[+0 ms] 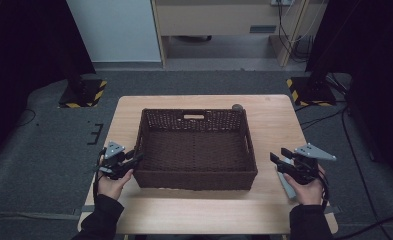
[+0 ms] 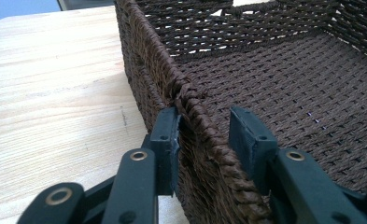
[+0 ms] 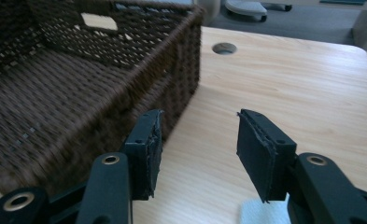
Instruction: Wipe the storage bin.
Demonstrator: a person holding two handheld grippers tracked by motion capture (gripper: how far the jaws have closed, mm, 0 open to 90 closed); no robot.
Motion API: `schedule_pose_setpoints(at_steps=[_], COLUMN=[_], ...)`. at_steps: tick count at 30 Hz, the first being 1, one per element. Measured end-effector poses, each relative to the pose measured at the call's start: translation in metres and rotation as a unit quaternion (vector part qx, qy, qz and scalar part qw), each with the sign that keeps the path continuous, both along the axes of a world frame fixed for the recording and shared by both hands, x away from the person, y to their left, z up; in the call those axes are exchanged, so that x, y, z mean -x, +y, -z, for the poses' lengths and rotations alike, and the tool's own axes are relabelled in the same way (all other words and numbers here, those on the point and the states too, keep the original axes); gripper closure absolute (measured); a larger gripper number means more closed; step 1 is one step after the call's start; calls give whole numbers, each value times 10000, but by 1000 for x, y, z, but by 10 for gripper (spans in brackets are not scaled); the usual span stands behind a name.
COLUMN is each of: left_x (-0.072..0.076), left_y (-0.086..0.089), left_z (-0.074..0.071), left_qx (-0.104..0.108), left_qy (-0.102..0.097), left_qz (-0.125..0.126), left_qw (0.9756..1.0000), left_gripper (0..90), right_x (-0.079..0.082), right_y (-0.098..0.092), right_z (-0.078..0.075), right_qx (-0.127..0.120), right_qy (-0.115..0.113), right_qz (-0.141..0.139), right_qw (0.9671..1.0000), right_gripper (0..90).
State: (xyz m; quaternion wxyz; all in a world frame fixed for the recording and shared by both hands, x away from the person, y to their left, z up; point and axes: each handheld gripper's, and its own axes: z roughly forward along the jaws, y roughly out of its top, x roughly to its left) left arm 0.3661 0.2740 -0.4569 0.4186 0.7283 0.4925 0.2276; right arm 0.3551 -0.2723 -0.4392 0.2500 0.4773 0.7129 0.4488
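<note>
Straddling the basket's (image 2: 265, 84) near-left corner, your left gripper (image 2: 204, 140) has one jaw outside the woven wall and one inside. The outer pad touches the weave; the inner one stands off it, so the rim sits between narrowed jaws that don't clamp it. From above, your left hand (image 1: 115, 181) rests just beside that same corner of the basket (image 1: 196, 150). That dark brown wicker basket sits mid-table (image 1: 274, 120), with its handle slot on the far wall. Off the basket's near-right corner, your right gripper (image 3: 197, 149) hangs apart from the wall with jaws wide and nothing between them. A pale flat thing (image 1: 286, 185), too blurred to name, lies beneath your right hand (image 1: 306, 187).
</note>
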Motion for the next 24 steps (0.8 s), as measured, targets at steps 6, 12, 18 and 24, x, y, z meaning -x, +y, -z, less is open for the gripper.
schedule_pose_setpoints(at_steps=[6,12,18,24], left_x=[-2,-5,-6,-6], left_y=[0,1,1,3], left_z=[-1,0,0,0], left_qx=[-39,16,43,47], left_qy=[19,15,23,7], left_qz=[14,36,41,-5], left_qw=[10000,10000,10000,10000], left_gripper=[635,637,633,583], right_x=[-11,-27,-38,-49], right_y=[18,33,46,56], right_z=[-7,-11,-10,-1], right_qx=[-93,-197,-167,-29], right_qy=[-3,25,59,196], right_qz=[-185,-315,-450,-544], right_qw=[9998,9993,9988,9983], right_gripper=[499,516,522,554])
